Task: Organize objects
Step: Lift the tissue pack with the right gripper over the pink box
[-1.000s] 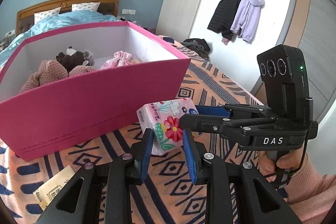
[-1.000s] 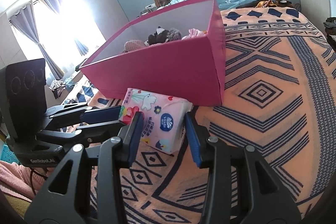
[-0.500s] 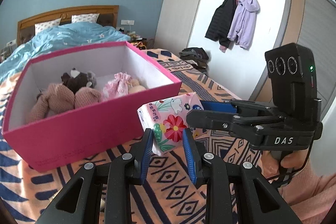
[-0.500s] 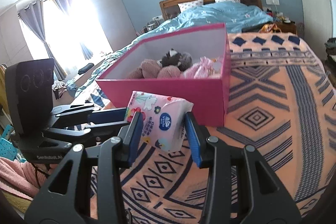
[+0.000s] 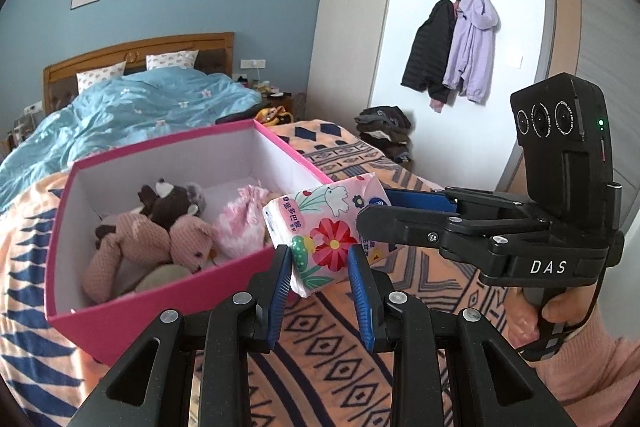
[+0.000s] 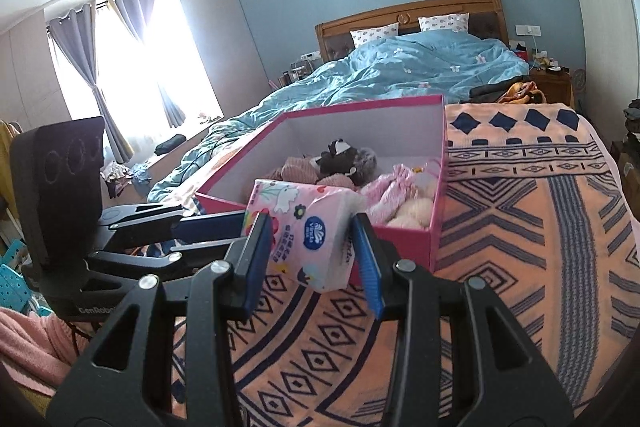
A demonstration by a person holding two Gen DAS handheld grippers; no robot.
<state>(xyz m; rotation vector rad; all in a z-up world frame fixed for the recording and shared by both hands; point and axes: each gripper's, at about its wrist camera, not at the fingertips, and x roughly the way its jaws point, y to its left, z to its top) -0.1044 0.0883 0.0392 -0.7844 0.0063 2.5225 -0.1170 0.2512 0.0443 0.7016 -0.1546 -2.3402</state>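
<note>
A pink flowered tissue pack is held in the air by both grippers, level with the near corner of the pink box. My left gripper is shut on one end of the pack. My right gripper is shut on the other end of the pack. The box sits on the patterned orange blanket and holds plush toys and a pink pouch. In the left wrist view the right gripper's body comes in from the right.
A bed with a blue duvet lies behind the box. Coats hang on the wall at the right, with a pile of clothes below. Curtains and a bright window are at the left.
Both grippers have lifted the tissue pack from the blanket up to the height of the box rim. The inside of the box now shows from above.
</note>
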